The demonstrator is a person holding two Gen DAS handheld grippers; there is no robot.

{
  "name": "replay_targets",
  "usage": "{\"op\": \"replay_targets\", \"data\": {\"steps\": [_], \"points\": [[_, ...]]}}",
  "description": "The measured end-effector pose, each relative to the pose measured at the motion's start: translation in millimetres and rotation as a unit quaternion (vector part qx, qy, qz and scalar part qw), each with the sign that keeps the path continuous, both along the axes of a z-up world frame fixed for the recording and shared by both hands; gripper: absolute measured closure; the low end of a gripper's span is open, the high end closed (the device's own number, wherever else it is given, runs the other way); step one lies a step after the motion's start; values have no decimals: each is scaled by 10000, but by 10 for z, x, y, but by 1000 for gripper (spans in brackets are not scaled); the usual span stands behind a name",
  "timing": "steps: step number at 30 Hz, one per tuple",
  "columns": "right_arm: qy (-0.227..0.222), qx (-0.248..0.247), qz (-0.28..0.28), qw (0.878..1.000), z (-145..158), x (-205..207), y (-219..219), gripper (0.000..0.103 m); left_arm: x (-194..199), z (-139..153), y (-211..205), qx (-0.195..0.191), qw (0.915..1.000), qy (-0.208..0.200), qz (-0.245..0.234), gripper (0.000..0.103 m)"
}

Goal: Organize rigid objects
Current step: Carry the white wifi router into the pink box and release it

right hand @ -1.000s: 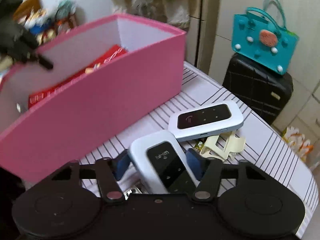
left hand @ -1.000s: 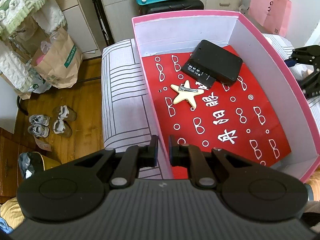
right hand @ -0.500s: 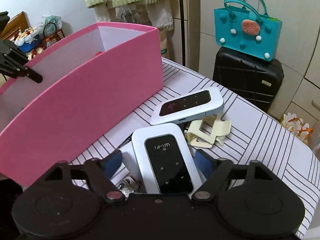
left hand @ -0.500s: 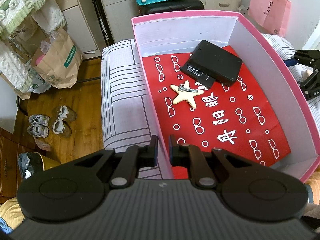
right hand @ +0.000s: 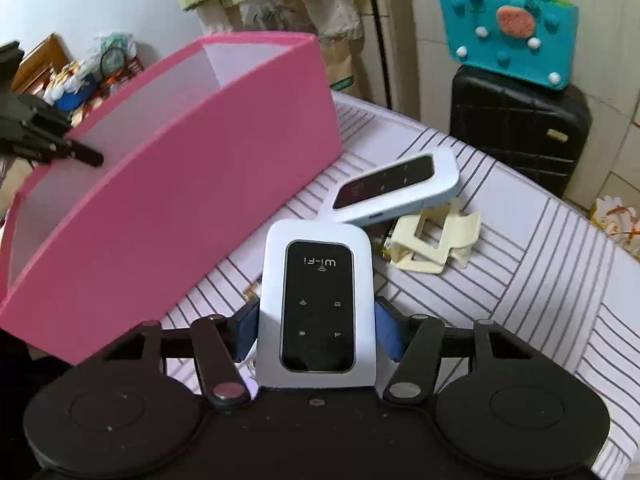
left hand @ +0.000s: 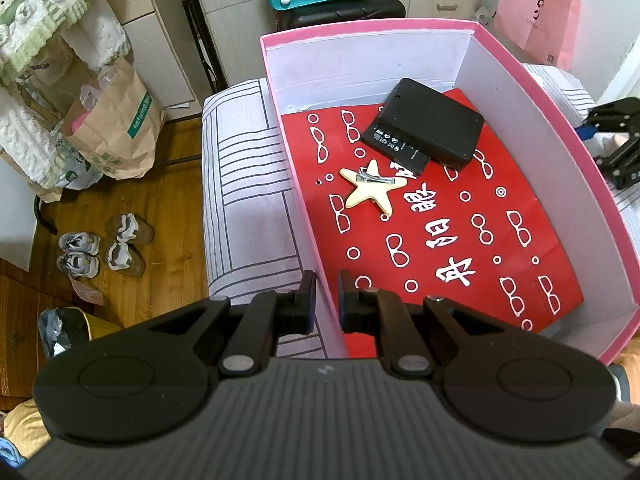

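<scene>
Closing on the white router [right hand: 316, 308], the right gripper [right hand: 316, 332] has it pinched; the left gripper [left hand: 325, 300] is clamped on the pink box [left hand: 552, 128] wall. Next: lift into box.

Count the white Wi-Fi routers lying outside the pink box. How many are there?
2. One white router sits between the right gripper fingers; the other router lies farther off, resting on a cream hair claw. Others may be hidden.

We note a white cloth-covered surface with dark line pattern [right hand: 540, 264] bearing a pink cardboard box [right hand: 200, 184], a white-and-black pocket router [right hand: 400, 186] and a cream plastic claw clip [right hand: 436, 240].
</scene>
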State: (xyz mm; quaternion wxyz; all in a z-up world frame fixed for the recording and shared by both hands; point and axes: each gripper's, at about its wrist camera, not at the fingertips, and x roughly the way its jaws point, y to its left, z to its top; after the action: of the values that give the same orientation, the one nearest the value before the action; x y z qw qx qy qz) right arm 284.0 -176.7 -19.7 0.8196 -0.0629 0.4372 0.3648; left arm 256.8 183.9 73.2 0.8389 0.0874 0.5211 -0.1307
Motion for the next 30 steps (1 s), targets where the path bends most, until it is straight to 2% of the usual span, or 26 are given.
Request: {"op": "replay_targets", "data": {"steps": [9,12,15,19,22,26,30], "points": [[-262,-193,-639,9974,217,-231,40,38,9,1,30,-64,10000,11,49,93],[-524,-280,-895,9942,414,-344,59,38,22,3,43,-116,9999,67,54,93],[-690,-62,-1009,9925,725,-438,118,38,32,3,35,-115,9999,72,20,93],[-977,-19,-631,9932,1148,-527,611,38,25,5,-25,88,9998,41,-157,93],[-949,-165,62,9953,1299,-512,1188,38,61,13,-16,51,9998,127,-131,93],[-570,-722,714,9932,1120,-347,1865,38,73,7,25,-31,9998,181,-117,92],[77,-1175,785,9899,757,-143,2253,38,51,-2,32,-96,9999,102,-86,92]]}}
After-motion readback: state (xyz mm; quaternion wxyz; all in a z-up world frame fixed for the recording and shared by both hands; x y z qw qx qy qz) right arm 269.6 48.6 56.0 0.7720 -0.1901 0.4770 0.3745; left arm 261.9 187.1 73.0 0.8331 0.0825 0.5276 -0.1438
